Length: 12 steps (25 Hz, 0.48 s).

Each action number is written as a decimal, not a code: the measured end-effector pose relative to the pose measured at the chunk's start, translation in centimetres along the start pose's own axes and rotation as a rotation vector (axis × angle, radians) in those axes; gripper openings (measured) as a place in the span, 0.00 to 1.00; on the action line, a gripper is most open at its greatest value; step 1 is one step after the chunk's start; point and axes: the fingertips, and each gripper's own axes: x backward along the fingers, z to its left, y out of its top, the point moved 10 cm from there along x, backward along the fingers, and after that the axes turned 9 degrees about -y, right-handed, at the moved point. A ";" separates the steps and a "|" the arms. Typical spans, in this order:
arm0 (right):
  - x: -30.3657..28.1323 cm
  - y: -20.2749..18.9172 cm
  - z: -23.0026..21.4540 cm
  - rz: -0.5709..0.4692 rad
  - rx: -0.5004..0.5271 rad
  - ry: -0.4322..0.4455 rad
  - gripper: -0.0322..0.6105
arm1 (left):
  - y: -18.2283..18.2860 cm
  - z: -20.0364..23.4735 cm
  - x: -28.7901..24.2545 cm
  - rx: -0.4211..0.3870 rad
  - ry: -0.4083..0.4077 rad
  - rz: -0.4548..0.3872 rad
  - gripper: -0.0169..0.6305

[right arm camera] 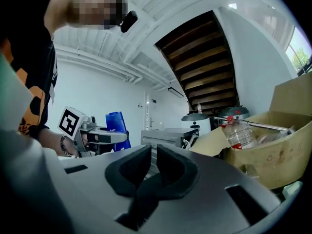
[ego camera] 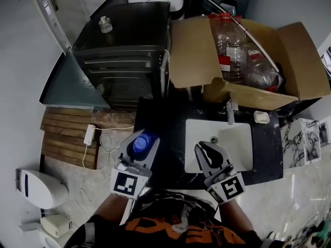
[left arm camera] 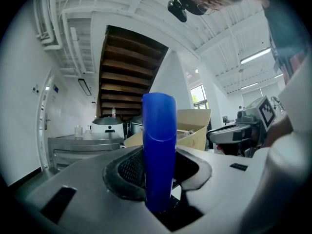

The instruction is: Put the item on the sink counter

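Note:
A blue plastic bottle (ego camera: 141, 143) stands upright between the jaws of my left gripper (ego camera: 143, 138), which is shut on it. In the left gripper view the bottle (left arm camera: 158, 155) fills the middle, clamped low down by the black pads. This gripper hovers over the left end of the black sink counter (ego camera: 266, 138). My right gripper (ego camera: 208, 148) hangs over the white basin (ego camera: 235, 141). Its jaws stand a narrow slit apart with nothing between them, as the right gripper view (right arm camera: 152, 167) shows. That view also catches the bottle (right arm camera: 116, 123) at the left.
A faucet (ego camera: 229, 112) and a soap dish (ego camera: 261, 117) sit behind the basin. An open cardboard box (ego camera: 300, 50) holding clear plastic bottles (ego camera: 230, 40) stands beyond. A dark metal cabinet (ego camera: 124, 50) lies far left. Wooden slats (ego camera: 67, 138) and a white cable (ego camera: 103, 141) are on the floor.

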 end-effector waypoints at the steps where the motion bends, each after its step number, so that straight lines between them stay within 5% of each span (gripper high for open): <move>1: -0.6 -0.3 -0.2 0.004 0.001 -0.005 0.13 | -0.3 0.6 -0.3 -0.001 -0.003 0.008 0.27; 12: -7.1 -4.7 -2.3 0.039 0.039 -0.027 0.13 | -4.9 5.0 -4.5 0.006 -0.006 0.086 0.27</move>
